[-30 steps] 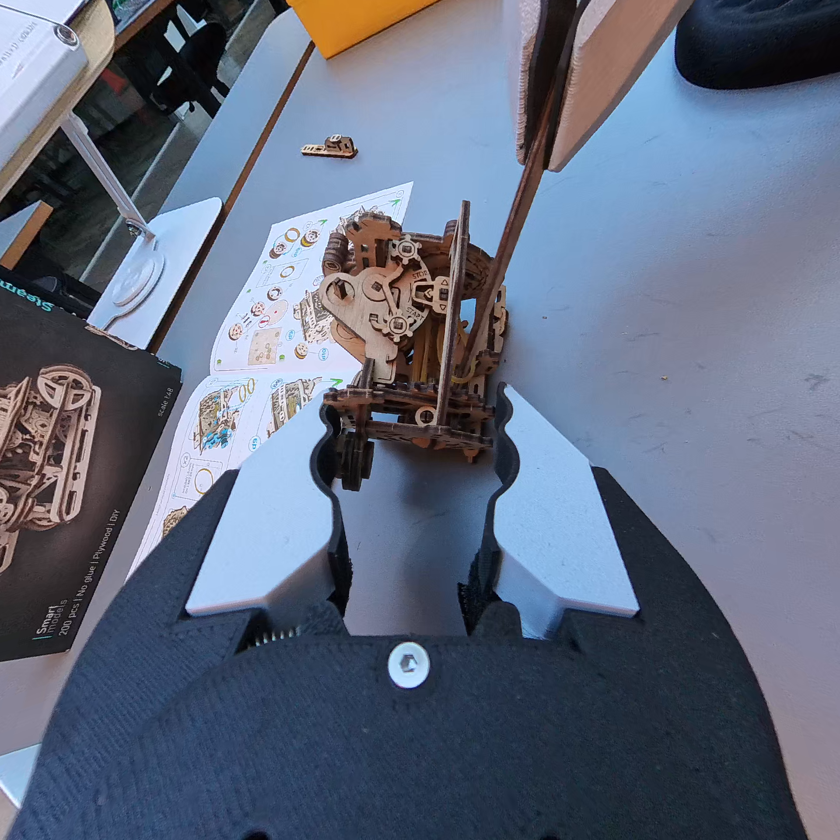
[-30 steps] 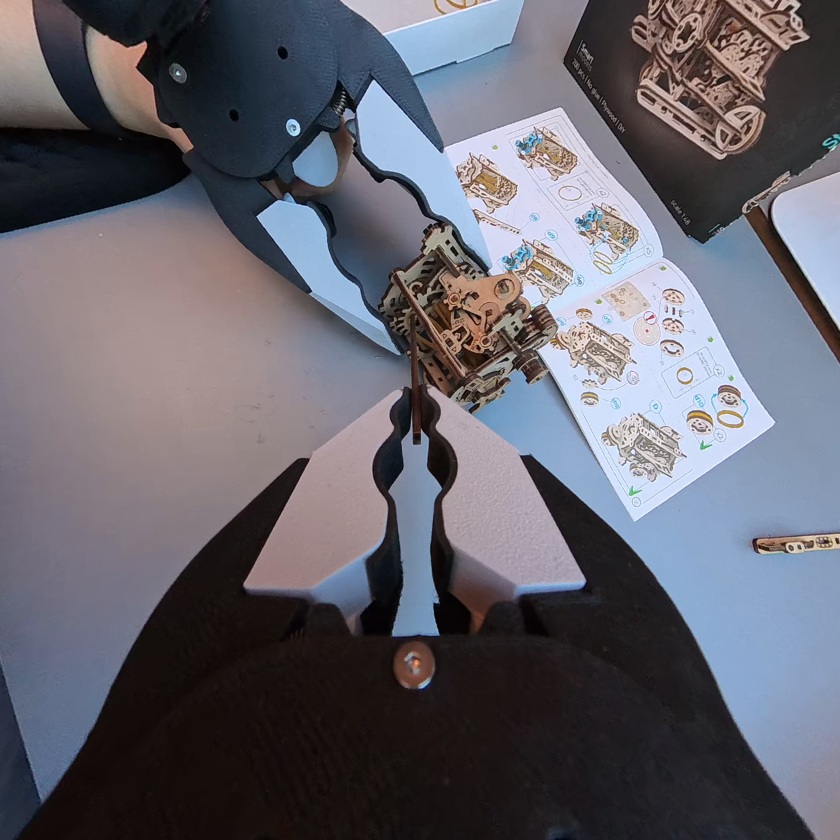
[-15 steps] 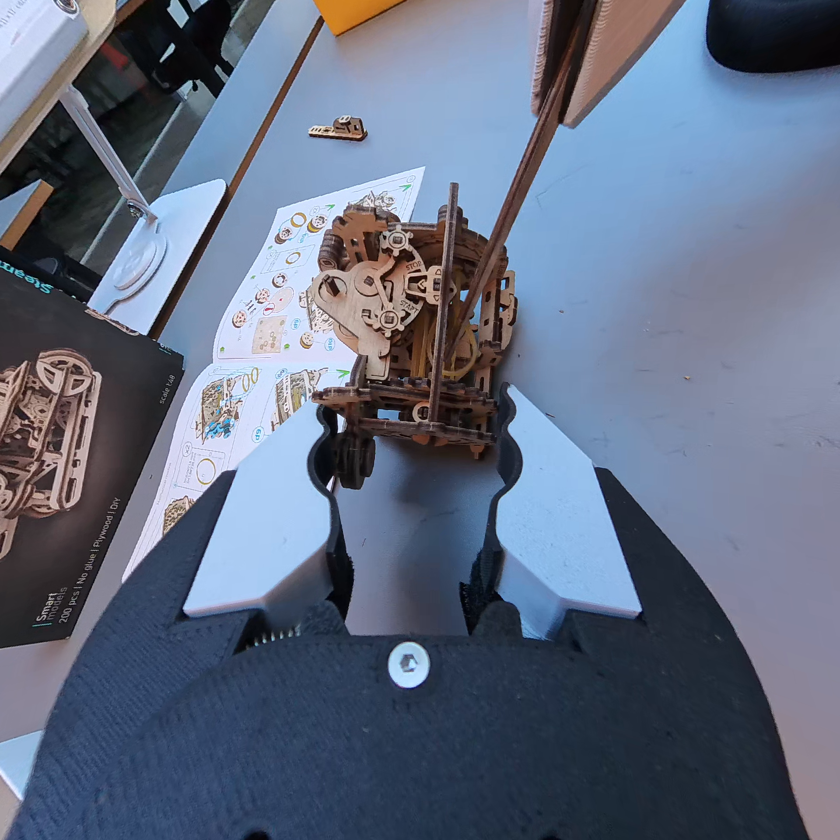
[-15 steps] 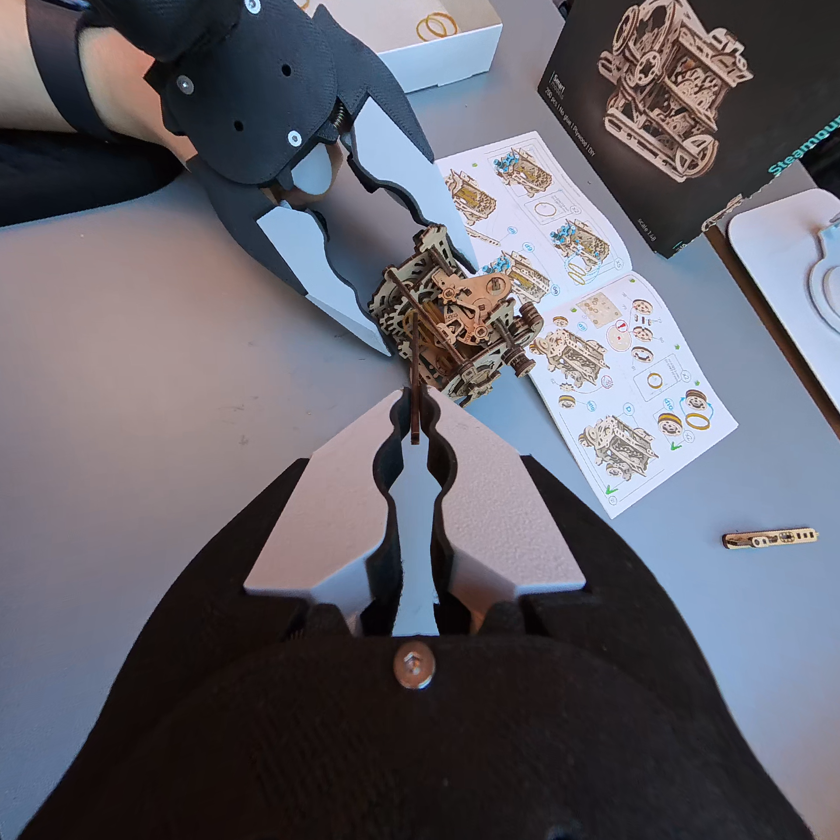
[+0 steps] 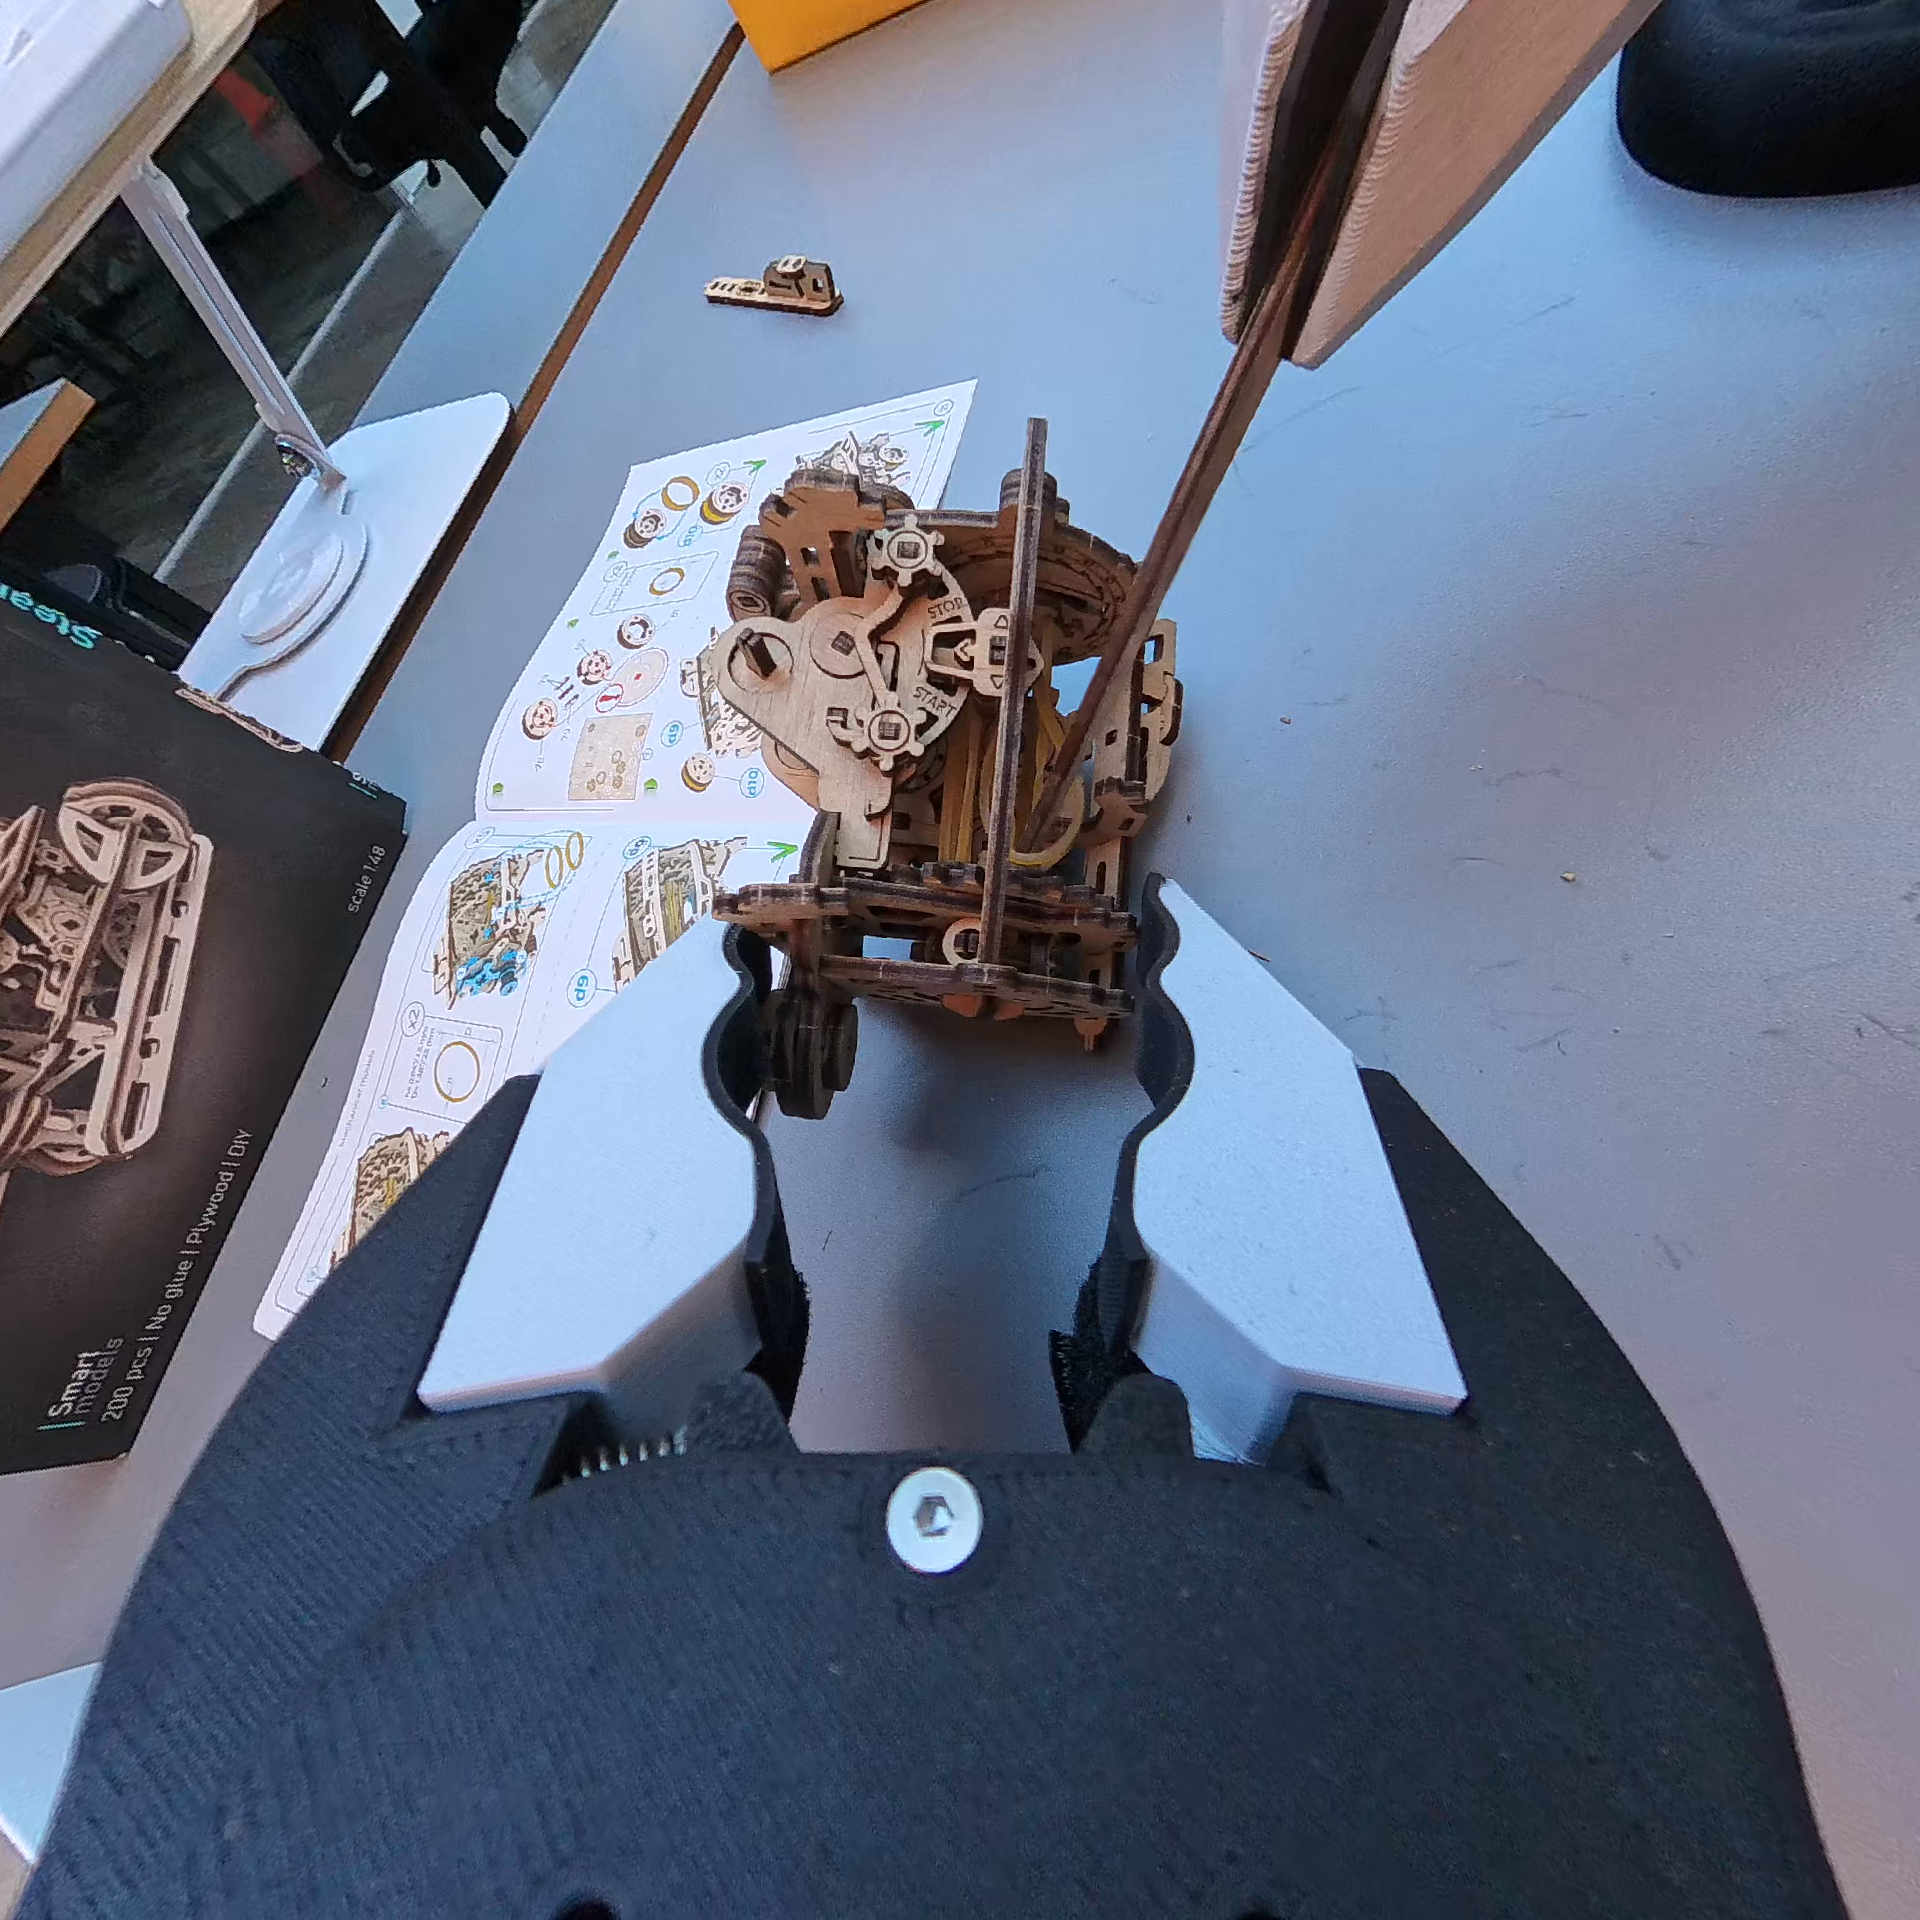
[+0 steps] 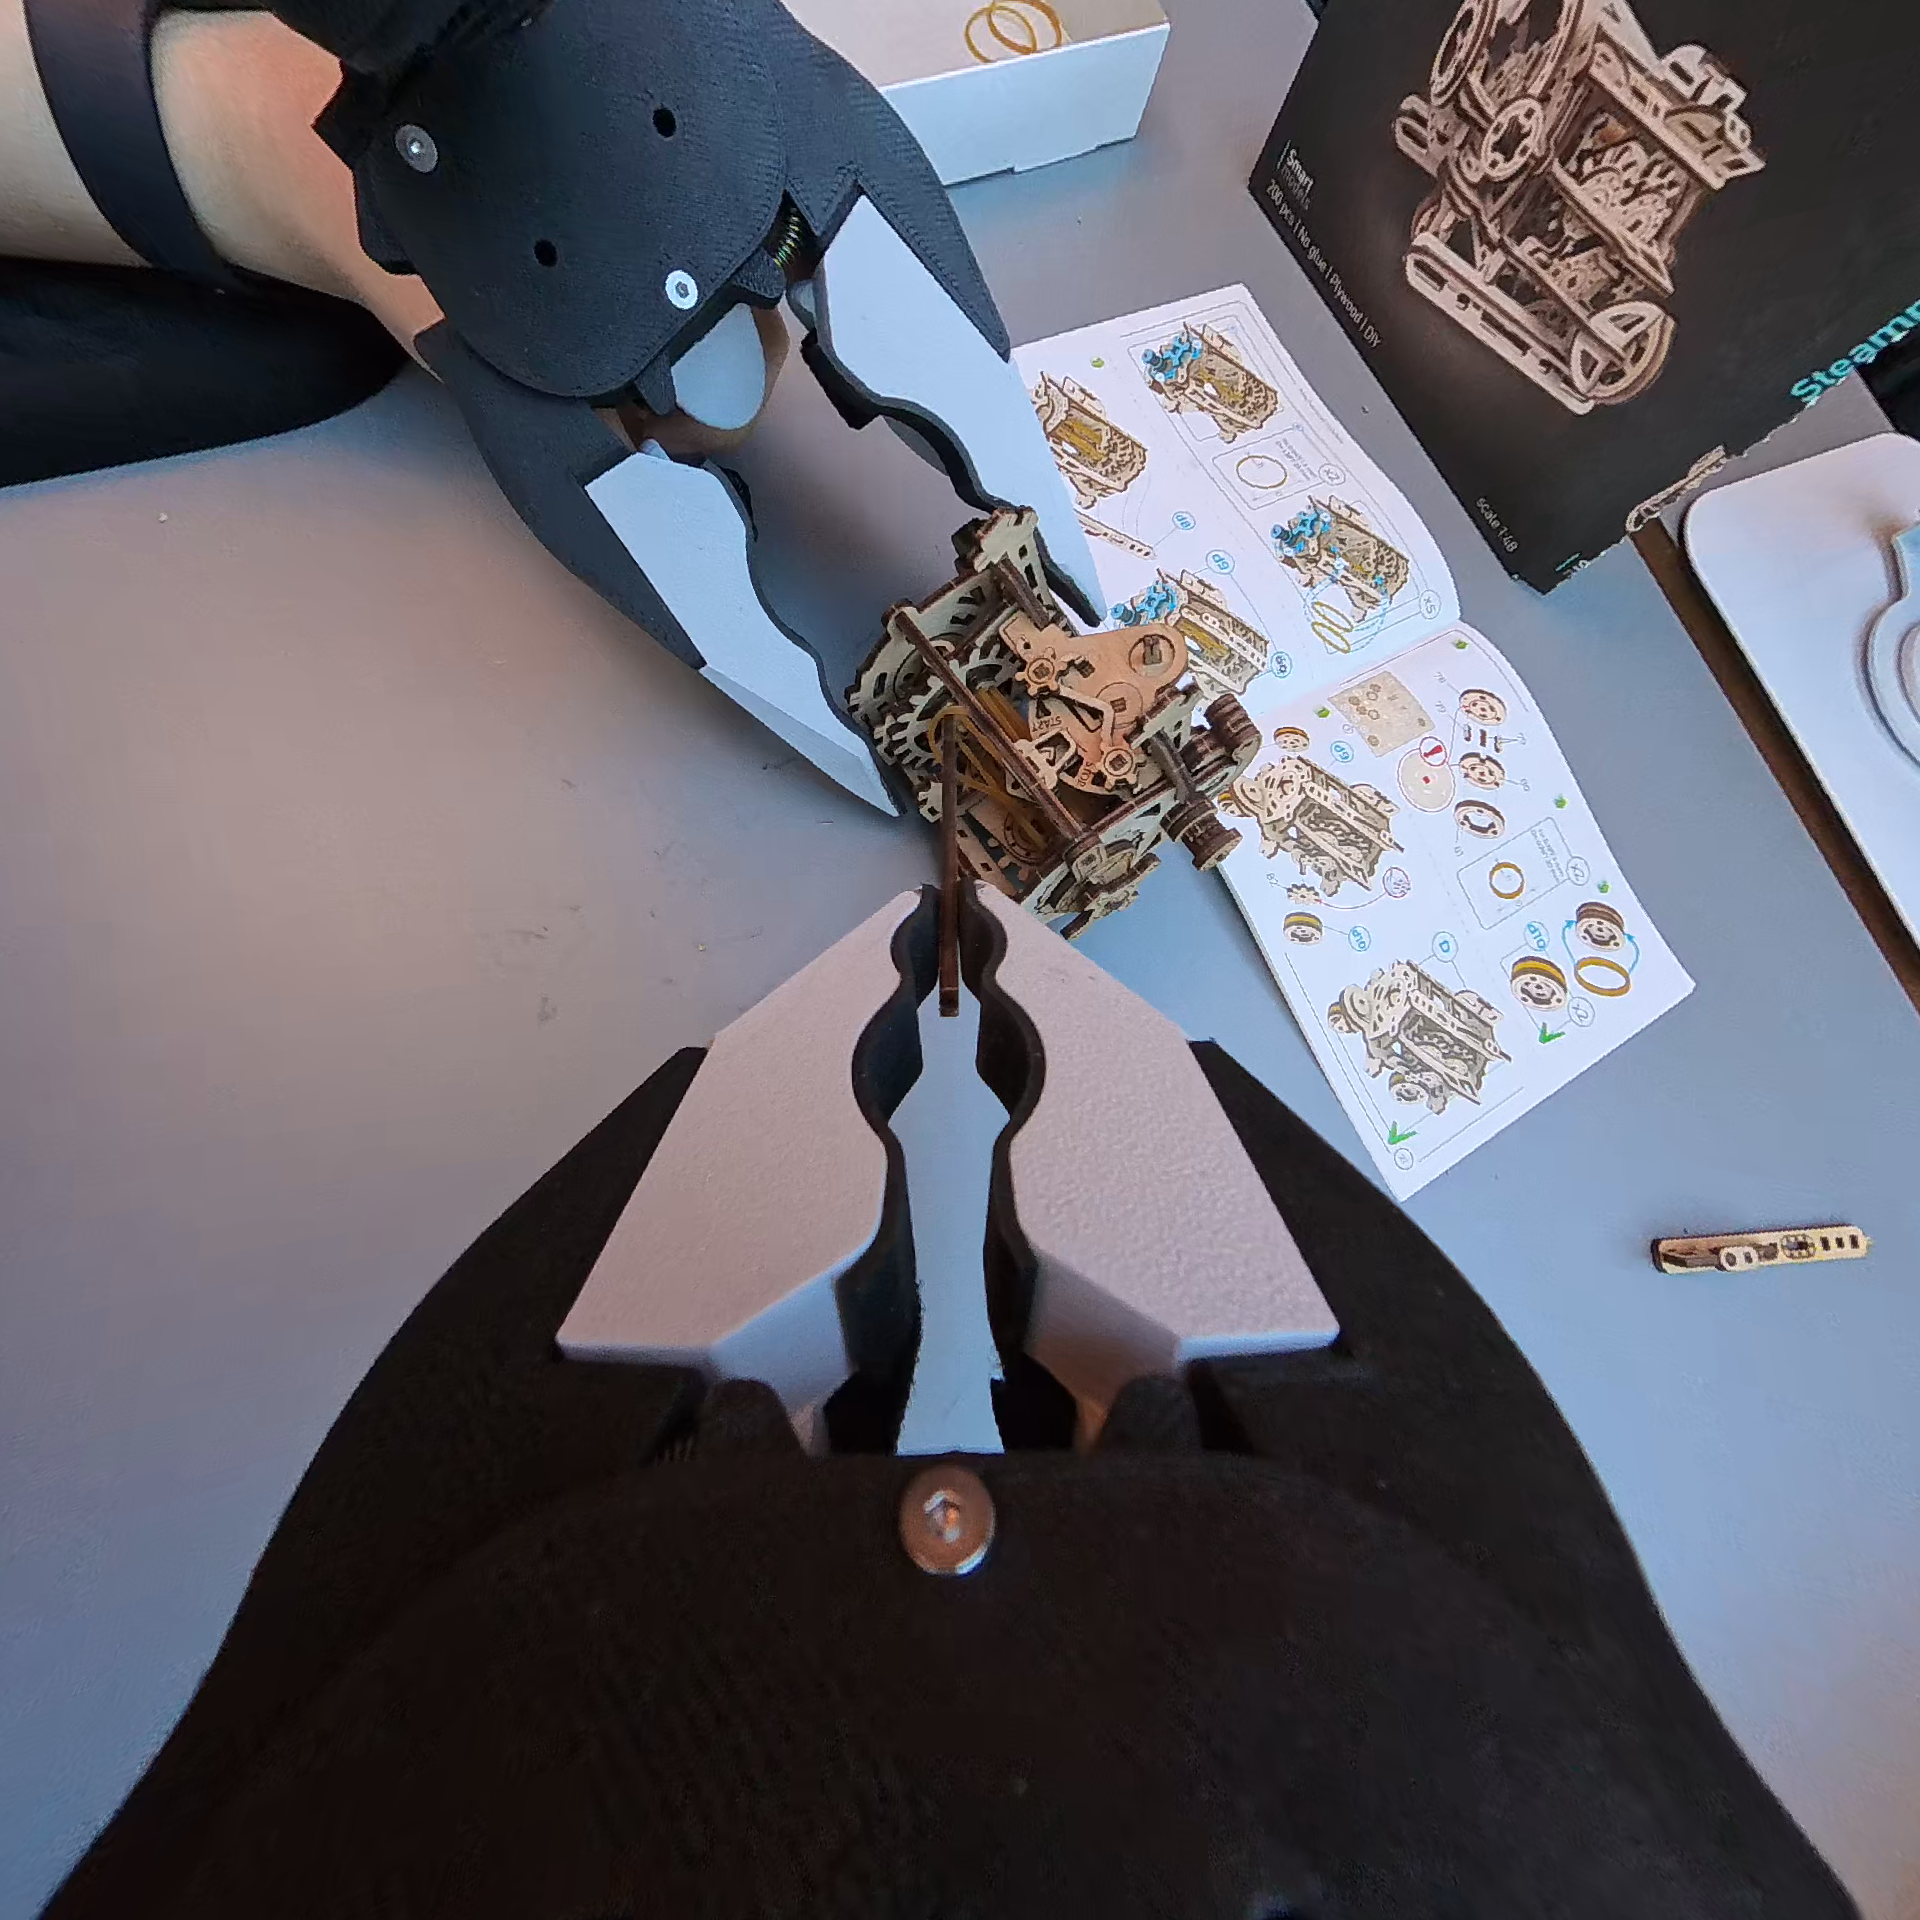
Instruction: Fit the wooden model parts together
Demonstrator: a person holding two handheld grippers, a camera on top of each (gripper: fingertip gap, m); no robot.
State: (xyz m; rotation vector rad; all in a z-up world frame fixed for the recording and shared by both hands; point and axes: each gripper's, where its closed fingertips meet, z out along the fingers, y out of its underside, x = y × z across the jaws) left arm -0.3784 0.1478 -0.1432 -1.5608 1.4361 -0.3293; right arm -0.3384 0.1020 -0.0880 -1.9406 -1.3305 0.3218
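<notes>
My left hand-held gripper stands spread apart around the near end of the wooden model, which sits on the grey counter with one edge over the open instruction sheet; my right hand-held gripper is clamped on a thin wooden stick whose far end reaches into the model among yellow rubber bands; a small loose wooden piece lies well apart; the black box rests beyond the sheet.
</notes>
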